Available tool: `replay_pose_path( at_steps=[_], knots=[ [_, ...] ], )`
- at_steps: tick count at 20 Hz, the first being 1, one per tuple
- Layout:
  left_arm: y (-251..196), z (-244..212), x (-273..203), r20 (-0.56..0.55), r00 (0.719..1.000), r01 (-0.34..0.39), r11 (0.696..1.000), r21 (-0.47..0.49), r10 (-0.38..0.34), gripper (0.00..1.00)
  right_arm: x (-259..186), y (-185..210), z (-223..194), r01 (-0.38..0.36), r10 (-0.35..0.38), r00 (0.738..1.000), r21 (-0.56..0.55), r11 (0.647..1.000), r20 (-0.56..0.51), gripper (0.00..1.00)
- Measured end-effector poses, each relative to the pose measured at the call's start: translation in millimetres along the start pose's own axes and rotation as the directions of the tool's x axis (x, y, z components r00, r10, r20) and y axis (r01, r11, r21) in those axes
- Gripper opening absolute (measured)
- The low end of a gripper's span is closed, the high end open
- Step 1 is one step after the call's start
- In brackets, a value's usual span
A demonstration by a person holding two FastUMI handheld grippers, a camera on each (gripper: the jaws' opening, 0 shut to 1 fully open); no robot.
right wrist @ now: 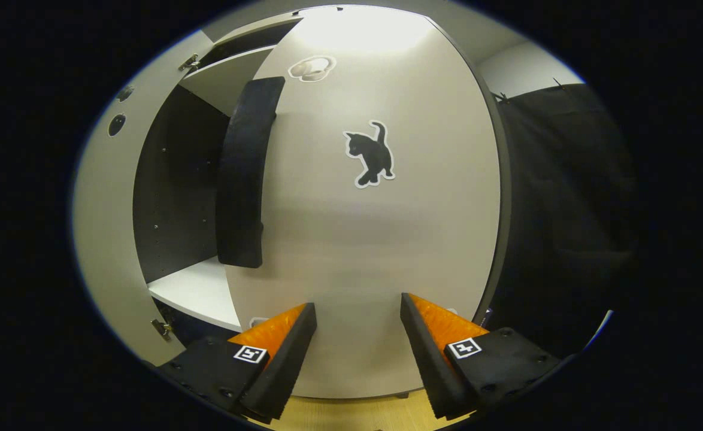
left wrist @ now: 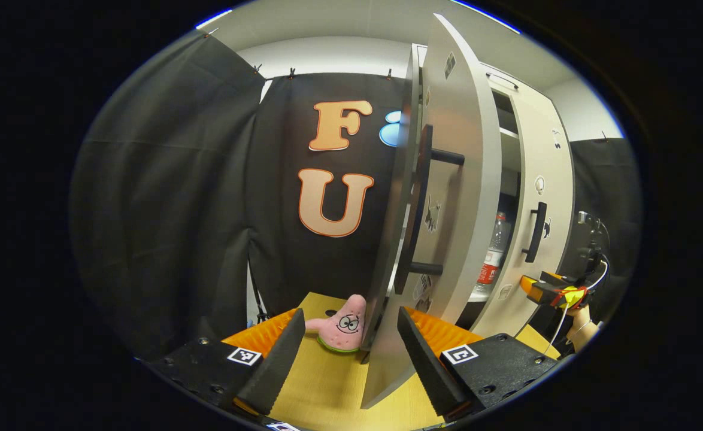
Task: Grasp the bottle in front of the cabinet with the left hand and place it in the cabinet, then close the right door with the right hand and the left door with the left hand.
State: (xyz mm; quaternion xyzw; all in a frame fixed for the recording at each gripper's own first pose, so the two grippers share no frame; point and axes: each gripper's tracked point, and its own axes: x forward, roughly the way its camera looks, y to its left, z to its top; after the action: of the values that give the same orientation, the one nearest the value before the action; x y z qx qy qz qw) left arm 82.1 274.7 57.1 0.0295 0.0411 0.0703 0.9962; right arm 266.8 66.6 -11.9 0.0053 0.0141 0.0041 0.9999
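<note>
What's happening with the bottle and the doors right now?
Left gripper open at the left door's edge. Right gripper open, facing the right door. Bottle inside the cabinet. Both doors ajar; pink plush toy beside the left door.

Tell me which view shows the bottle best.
The left gripper view: the bottle stands upright inside the cabinet, seen through the gap between the two doors. The right gripper view faces the right door; its dark interior gap reveals no bottle.

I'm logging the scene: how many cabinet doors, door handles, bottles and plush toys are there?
Cabinet doors: 2 (left door, right door)
Door handles: 2 (left, right)
Bottles: 1
Plush toys: 1
Total: 6
</note>
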Motion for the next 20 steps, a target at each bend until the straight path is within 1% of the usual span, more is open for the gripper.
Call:
replay_pose_path(
  at_steps=[2, 4, 7, 9, 12, 15, 20],
  knots=[
    [-2.7, 1.2, 1.0, 0.002, 1.0, 0.009, 1.0, 0.006, -0.009, 0.95, -8.5, -2.1, -0.1, -0.004, 0.004, 1.0, 0.015, 1.0, -0.006, 0.94],
    [-3.7, 0.6, 1.1, -0.002, 1.0, 0.019, 1.0, 0.004, -0.019, 0.94, -23.9, -6.4, 3.6, -0.008, 0.008, 1.0, 0.004, 1.0, -0.006, 0.94],
    [-6.3, -0.5, 1.4, -0.004, 1.0, 0.031, 0.999, -0.025, -0.031, 0.94, -44.7, -18.5, 17.8, -0.004, 0.004, 1.0, -0.024, 1.0, 0.013, 0.94],
    [-7.9, 0.3, 1.2, -0.005, 0.999, 0.042, 0.999, -0.027, -0.042, 0.94, -58.4, -28.9, 28.6, 0.007, -0.006, 1.0, -0.03, 1.0, 0.02, 0.94],
    [-18.6, -2.4, -0.3, -0.005, 0.998, 0.065, 0.998, -0.024, -0.065, 0.94, -81.0, -52.8, 43.6, 0.049, -0.049, 0.999, -0.003, 0.999, 0.012, 0.94],
    [-31.9, -4.0, 0.6, -0.011, 0.995, 0.097, 0.995, -0.025, -0.098, 0.94, -102.5, -73.8, 62.5, 0.07, -0.071, 0.997, 0.035, 0.997, 0.032, 0.94],
    [-59.4, -6.5, 4.6, -0.029, 0.986, 0.166, 0.986, -0.012, -0.166, 0.94, -139.7, -113.4, 87.8, 0.126, -0.126, 0.99, 0.004, 0.992, 0.062, 0.93]
  ],
)
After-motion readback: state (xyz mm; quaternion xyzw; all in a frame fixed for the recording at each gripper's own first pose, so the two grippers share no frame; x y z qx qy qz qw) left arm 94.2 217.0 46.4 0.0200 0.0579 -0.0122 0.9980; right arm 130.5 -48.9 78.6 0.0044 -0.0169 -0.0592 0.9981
